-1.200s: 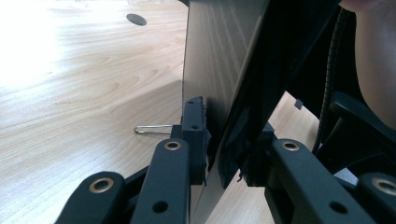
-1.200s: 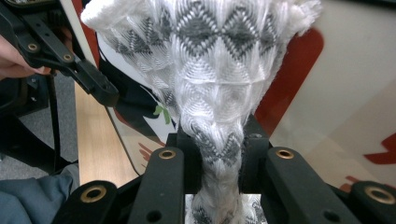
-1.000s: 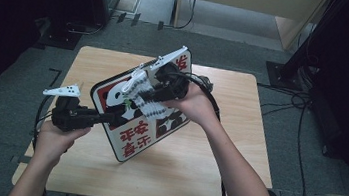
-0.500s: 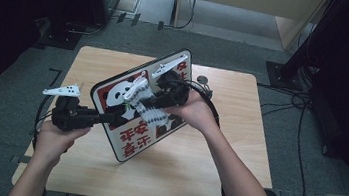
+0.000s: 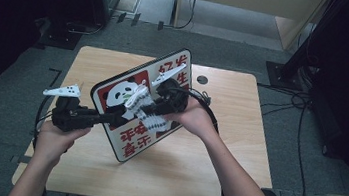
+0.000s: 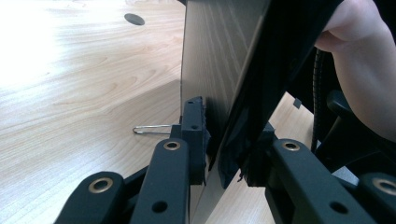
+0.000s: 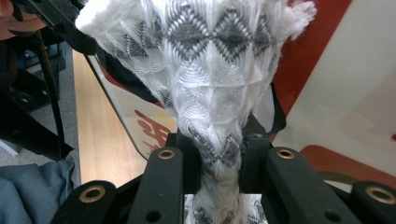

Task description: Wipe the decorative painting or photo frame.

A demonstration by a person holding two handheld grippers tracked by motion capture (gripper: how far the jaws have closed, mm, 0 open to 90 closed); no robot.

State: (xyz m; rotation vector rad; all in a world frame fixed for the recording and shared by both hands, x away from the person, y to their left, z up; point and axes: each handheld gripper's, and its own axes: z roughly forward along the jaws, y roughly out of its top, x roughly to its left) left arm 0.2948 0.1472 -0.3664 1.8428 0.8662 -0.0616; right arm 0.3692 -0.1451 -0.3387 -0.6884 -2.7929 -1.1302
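You wipe the tilted panda sign.
Left tongs [image 6: 224, 154] clamp the red-and-white sign board [image 5: 128, 92] steady at frame centre; right tongs [image 7: 219, 158] pinch the white-grey knitted cloth [image 7: 205, 84] against it.

Both forearms are bare. At the bottom of the high view a grey-blue garment covers the person's upper right arm and lap. The left gripper [image 5: 120, 117] has a matt black body, a grey three-cornered plate on top and a black cable behind. The right gripper [image 5: 145, 105] is black too, with a pale plate and a thick black ribbed cable. In the gripper views each has 2 flat black jaw links with brass-ringed rivets and small plain holes, ending in blocky black pads [image 6: 194, 135]
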